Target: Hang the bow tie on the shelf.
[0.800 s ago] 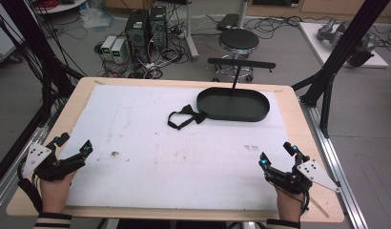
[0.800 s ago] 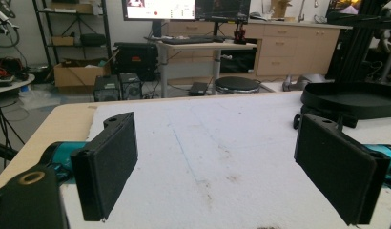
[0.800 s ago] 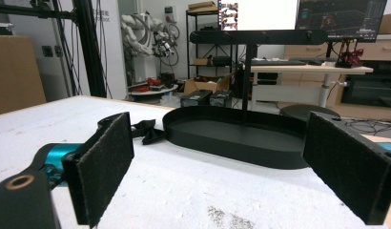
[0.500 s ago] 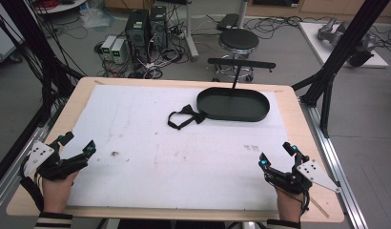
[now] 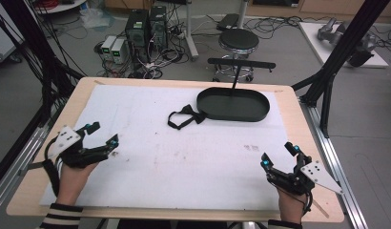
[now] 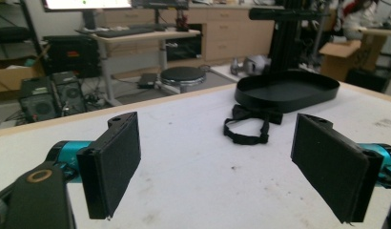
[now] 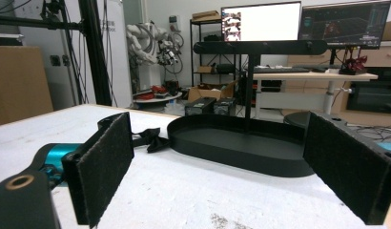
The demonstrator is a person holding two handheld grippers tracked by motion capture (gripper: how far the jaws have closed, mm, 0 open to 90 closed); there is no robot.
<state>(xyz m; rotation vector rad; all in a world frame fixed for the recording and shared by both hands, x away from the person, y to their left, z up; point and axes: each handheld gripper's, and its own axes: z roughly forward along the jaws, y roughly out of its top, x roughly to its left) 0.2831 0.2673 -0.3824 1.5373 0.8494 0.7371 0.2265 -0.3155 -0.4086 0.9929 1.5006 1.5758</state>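
Strap: we see the black bow tie (image 5: pixel 183 117) flat on the white mat, far centre, touching the left end of the black oval tray (image 5: pixel 233 105).
Left gripper (image 5: pixel 102 133): near left, jaws spread wide, holding nothing, well apart from the bow tie.
Right gripper (image 5: pixel 279 155): near right, jaws spread, holding nothing.

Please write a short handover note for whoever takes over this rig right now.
Left hand-held gripper: open, holding nothing, low over the white mat near the table's left edge, aimed toward the bow tie.
Right hand-held gripper: open, holding nothing, near the front right corner.
Black bow tie: lies flat on the white mat, right beside the left end of the black oval tray, outside it.
Done: nothing has been picked up.
Left: probably grasp the bow tie and deal with it at the tray, which has nothing lying in it.
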